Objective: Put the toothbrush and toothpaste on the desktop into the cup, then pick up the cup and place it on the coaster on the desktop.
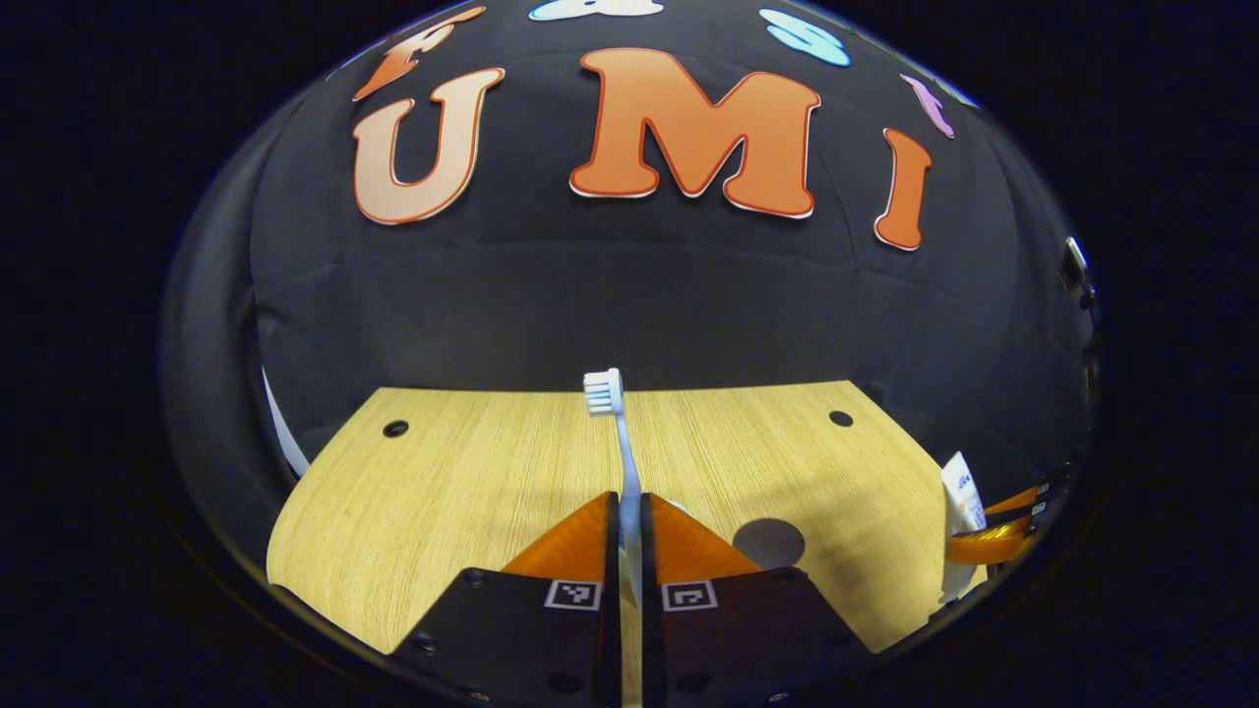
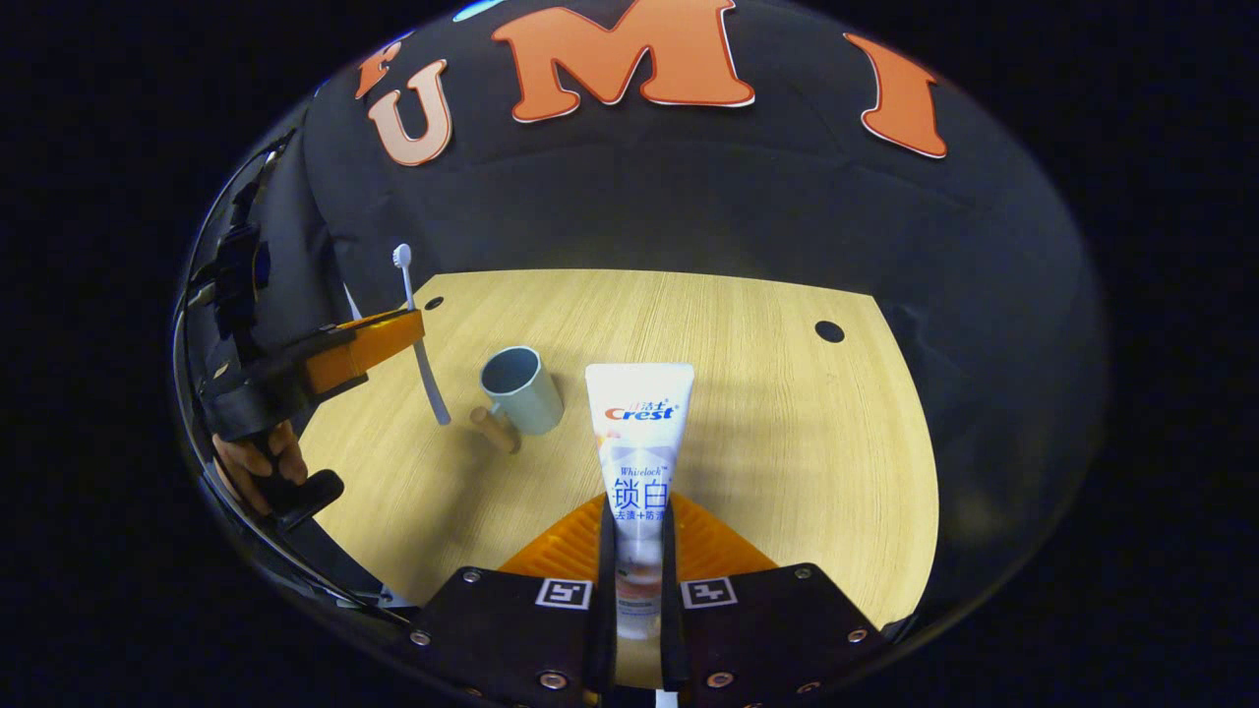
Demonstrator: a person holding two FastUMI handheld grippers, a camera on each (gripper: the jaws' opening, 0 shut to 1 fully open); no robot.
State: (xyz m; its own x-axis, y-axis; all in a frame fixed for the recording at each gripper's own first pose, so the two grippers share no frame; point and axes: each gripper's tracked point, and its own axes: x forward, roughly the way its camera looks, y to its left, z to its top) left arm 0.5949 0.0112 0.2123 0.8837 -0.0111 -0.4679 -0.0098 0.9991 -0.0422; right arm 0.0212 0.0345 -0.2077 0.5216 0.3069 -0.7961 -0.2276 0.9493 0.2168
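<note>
Between your two grippers, low on the desktop [image 2: 748, 393], sits the cup [image 2: 521, 390], upright, mouth open toward the top, wooden handle pointing toward the camera in the right gripper view. That cup is what the next move turns on

Your left gripper [image 1: 630, 511] is clamped on the toothbrush [image 1: 617, 428], both fingers pressing the handle, bristle head up and away from you, long axis running straight out along the fingers. In the right gripper view the left gripper [image 2: 418, 329] holds the brush [image 2: 418, 334] near vertical, lifted off the wood, handle tail hanging just left of the cup and short of its rim. So the brush is the closer item; you likely need a small shift toward the cup, then lower tail-first

Your right gripper [image 2: 637, 536] is clenched on the toothpaste [image 2: 637, 442], squeezing the lower part of the tube, flat crimped end pointing forward, long axis along the fingers. The cup lies ahead and left of the tube's tip, near but apart

Coaster: a dark round disc [image 1: 768, 542] on the wood right of the left fingers, probably that. The cup isn't on it yet

Risk guess: both items converge on one narrow mouth, so go one at a time
</note>
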